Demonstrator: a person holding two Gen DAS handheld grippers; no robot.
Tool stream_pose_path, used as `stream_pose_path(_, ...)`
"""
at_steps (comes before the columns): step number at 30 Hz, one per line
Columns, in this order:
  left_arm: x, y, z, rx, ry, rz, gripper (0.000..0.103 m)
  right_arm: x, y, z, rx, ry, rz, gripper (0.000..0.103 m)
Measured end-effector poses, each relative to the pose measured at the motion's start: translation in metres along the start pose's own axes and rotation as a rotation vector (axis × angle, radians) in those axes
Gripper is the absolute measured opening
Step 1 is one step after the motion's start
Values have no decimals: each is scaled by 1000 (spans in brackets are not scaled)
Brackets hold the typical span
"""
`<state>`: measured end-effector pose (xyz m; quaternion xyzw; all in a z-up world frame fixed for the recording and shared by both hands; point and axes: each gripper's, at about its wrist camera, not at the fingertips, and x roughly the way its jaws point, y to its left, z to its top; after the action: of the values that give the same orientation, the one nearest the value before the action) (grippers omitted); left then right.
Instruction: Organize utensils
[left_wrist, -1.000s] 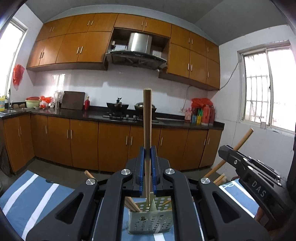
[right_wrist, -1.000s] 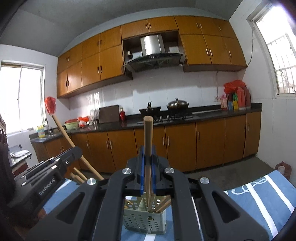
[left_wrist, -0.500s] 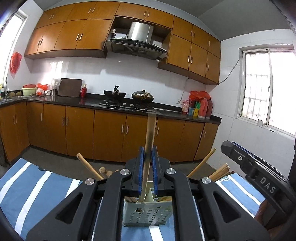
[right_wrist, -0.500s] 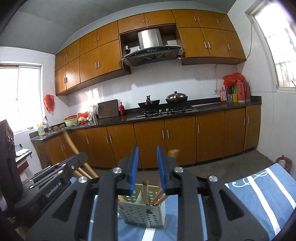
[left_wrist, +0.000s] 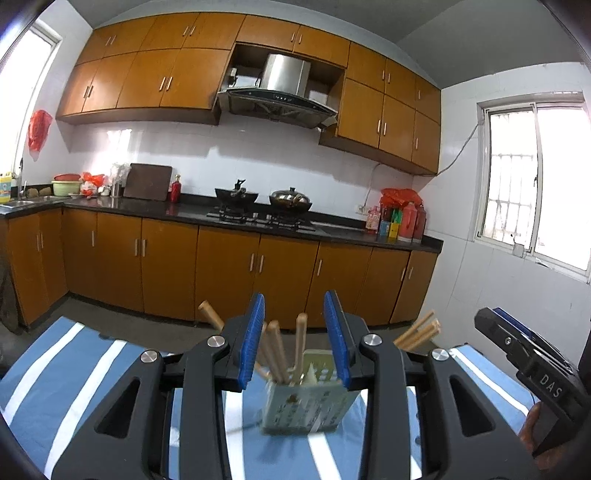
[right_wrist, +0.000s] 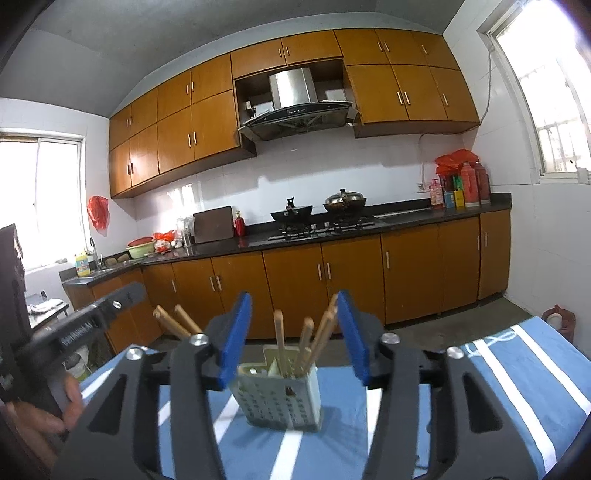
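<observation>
Both the left gripper (left_wrist: 294, 341) and the right gripper (right_wrist: 293, 338) are opening, holding nothing. The chopsticks (right_wrist: 300, 341) are standing in the holder (right_wrist: 280, 397) on the striped cloth (right_wrist: 517, 369). I think both should be drawing straight back, not touching the sticks.

Matt pale wooden sticks (right_wrist: 303, 341) stand in a perforated holder (right_wrist: 281, 396) that looks like dull grey plastic, though blurred, on a soft blue-and-white striped cloth (right_wrist: 517, 373), between matt black grippers with ribbed blue fingers (right_wrist: 236, 334).
</observation>
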<state>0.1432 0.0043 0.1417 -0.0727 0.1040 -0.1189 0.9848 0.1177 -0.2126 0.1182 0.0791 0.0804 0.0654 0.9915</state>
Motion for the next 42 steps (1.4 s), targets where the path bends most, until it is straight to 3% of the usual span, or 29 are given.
stream_pose_path(12,-47,27,-51,31,84,122,68,-31,2,-47,-12,72,-37,87)
stream_pose_path(19,-69,34,-71,33,90,162,94,-43,9,-70,-16,100,-65,99)
stream_pose_path(24,-82,29,-81,85,82,177,101,-52,16,-84,-43,114,-87,99)
stream_pose_path(36,-97,11,-106,197,79,201,101,-62,24,-107,-69,172,-129,99)
stream_pose_path(42,-98,10,-117,196,109,207,101,-68,30,-118,-96,185,-133,99)
